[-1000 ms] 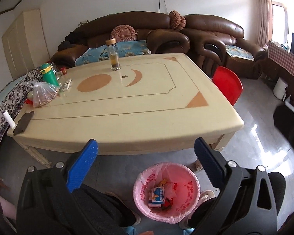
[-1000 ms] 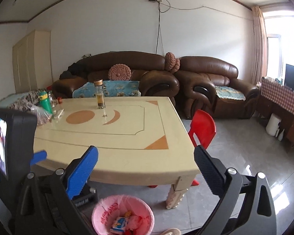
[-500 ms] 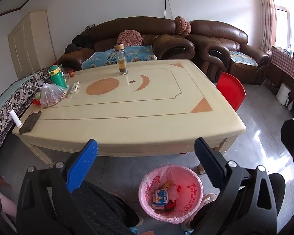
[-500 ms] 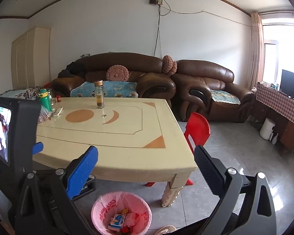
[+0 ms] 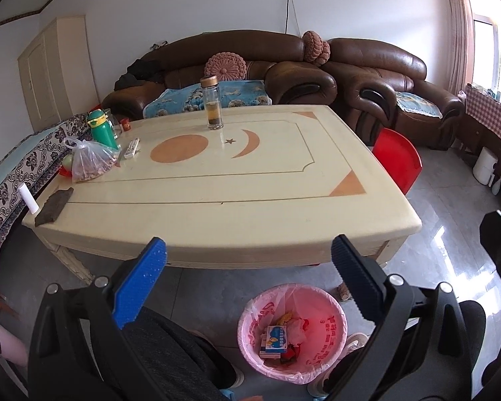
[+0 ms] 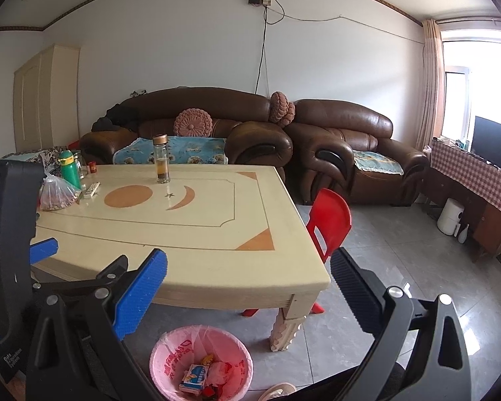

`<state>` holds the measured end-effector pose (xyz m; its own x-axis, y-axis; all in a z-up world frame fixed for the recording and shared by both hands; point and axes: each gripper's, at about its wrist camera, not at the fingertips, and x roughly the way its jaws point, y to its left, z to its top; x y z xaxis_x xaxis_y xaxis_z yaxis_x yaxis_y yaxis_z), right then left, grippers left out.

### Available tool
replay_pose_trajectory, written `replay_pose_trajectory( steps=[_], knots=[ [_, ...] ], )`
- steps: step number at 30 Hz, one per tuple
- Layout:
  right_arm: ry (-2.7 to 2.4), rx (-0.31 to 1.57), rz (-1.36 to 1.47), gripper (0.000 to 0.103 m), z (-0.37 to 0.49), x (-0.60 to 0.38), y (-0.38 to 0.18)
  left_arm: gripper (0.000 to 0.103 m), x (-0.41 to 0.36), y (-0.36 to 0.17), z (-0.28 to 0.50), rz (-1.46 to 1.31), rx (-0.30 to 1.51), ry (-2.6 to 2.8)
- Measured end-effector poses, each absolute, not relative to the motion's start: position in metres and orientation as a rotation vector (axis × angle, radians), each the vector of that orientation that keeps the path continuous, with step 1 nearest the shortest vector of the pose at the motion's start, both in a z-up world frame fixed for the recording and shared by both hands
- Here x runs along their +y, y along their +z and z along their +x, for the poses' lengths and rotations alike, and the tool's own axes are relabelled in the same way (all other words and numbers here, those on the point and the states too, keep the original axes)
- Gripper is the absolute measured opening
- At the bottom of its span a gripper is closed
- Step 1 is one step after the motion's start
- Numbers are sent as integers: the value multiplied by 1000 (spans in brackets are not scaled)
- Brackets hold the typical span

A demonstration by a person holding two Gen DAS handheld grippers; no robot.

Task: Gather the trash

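**Both grippers empty above the bin**

The left gripper (image 5: 248,275) hovers over the near edge of the cream worktop (image 5: 250,200), its jaws spread wide with nothing between them. The right gripper (image 6: 248,287) hangs off the worktop's near right corner, jaws likewise wide apart and empty.

On the grey floor below stands a bin (image 5: 292,329) lined with a pink bag, just in front of the worktop; inside lie a small blue and white box (image 5: 273,341) and some crumpled wrappers (image 5: 297,325). In the right wrist view the same bin (image 6: 202,362) sits beside the worktop's carved leg (image 6: 284,325).

On the worktop stand a glass bottle (image 5: 212,103) near the far edge, a green flask (image 5: 102,128), a clear bag of snacks (image 5: 90,162), a remote (image 5: 132,148) and a dark cloth (image 5: 54,205) at the left corner. A red chair (image 5: 397,160) stands at the right side.
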<state>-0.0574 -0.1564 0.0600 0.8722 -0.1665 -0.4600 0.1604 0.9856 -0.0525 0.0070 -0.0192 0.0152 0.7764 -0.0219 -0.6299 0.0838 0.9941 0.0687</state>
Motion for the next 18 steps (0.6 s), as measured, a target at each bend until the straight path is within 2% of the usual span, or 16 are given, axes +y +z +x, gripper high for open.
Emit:
replay_pose_trajectory(
  steps=[18],
  knots=[
    [-169, 490, -19, 96, -55, -157, 57, 97, -16, 18, 10, 89, 668, -39]
  ],
)
